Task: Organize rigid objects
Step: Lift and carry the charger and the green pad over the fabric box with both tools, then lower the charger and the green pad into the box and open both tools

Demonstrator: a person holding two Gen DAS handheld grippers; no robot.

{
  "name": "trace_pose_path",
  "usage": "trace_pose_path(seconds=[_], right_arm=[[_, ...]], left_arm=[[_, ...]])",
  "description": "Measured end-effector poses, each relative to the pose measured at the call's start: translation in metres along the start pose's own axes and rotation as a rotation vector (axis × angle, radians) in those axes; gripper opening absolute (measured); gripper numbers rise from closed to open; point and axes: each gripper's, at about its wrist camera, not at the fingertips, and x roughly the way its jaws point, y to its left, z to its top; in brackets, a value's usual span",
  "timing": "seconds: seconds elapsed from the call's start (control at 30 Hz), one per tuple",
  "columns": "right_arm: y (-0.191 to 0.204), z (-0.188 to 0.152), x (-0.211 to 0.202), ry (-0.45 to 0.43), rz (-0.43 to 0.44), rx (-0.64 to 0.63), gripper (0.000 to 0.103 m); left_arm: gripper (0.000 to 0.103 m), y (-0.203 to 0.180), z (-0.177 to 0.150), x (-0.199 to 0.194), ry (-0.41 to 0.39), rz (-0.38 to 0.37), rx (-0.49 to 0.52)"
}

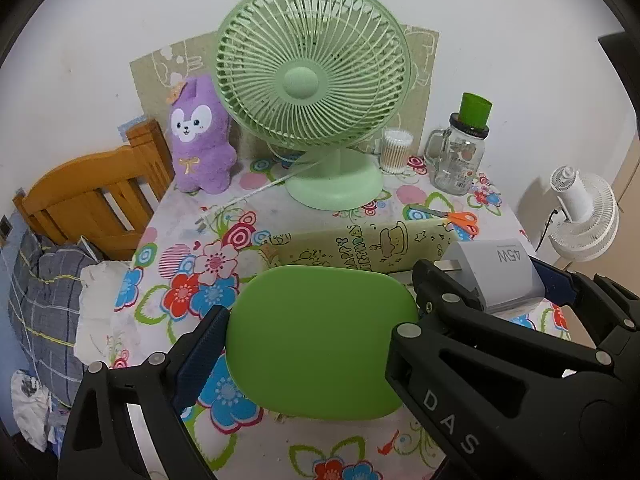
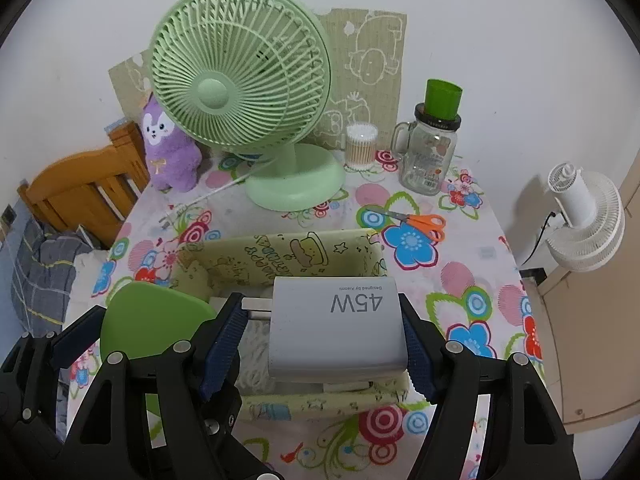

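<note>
My left gripper [image 1: 308, 326] is shut on a flat green rounded case [image 1: 320, 360], held above the floral tablecloth [image 1: 192, 280]. The same case [image 2: 152, 320] shows at the lower left of the right wrist view. My right gripper [image 2: 320, 300] is shut on a white 45W charger [image 2: 336, 336]: its plug prongs press on the left pad and its body on the right pad. The charger hangs over a pale green "Happy Birthday" printed box [image 2: 280, 254]. In the left wrist view the charger [image 1: 500, 268] and right gripper [image 1: 500, 284] sit just right of the case, in front of the box [image 1: 360, 248].
A green desk fan [image 2: 240, 92], a purple plush [image 2: 168, 152], a cotton swab jar [image 2: 360, 146] and a glass mug jar under a green cup [image 2: 430, 160] line the back wall. Orange-handled scissors [image 2: 424, 224] lie right of the box. A wooden bed frame [image 1: 92, 204] stands left, a white fan [image 2: 584, 224] right.
</note>
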Motion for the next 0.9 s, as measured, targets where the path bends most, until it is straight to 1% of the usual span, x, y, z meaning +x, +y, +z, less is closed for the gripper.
trace_pose_path(seconds=[0.23, 0.4, 0.57, 0.63, 0.7, 0.73, 0.77, 0.9], right_arm=[[0.000, 0.003, 0.026, 0.024, 0.013, -0.005, 0.075], [0.006, 0.004, 0.046, 0.056, 0.037, -0.014, 0.075], [0.013, 0.004, 0.060, 0.077, 0.067, -0.013, 0.075], [0.016, 0.004, 0.062, 0.070, 0.074, -0.020, 0.075], [0.018, 0.005, 0.065, 0.068, 0.087, -0.019, 0.078], [0.018, 0.005, 0.066, 0.070, 0.094, -0.014, 0.082], [0.018, 0.006, 0.066, 0.069, 0.091, -0.011, 0.083], [0.017, 0.007, 0.061, 0.058, 0.076, -0.013, 0.084]], left_arm=[[0.095, 0.003, 0.002, 0.023, 0.025, 0.013, -0.005], [0.095, 0.009, 0.001, 0.039, 0.054, 0.032, -0.015], [0.095, 0.016, -0.001, 0.048, 0.071, 0.057, -0.024], [0.095, 0.019, -0.001, 0.050, 0.067, 0.064, -0.025], [0.095, 0.020, 0.001, 0.050, 0.065, 0.071, -0.025], [0.095, 0.021, 0.001, 0.051, 0.067, 0.073, -0.028], [0.095, 0.022, 0.001, 0.051, 0.066, 0.077, -0.032], [0.095, 0.020, 0.002, 0.048, 0.058, 0.070, -0.023]])
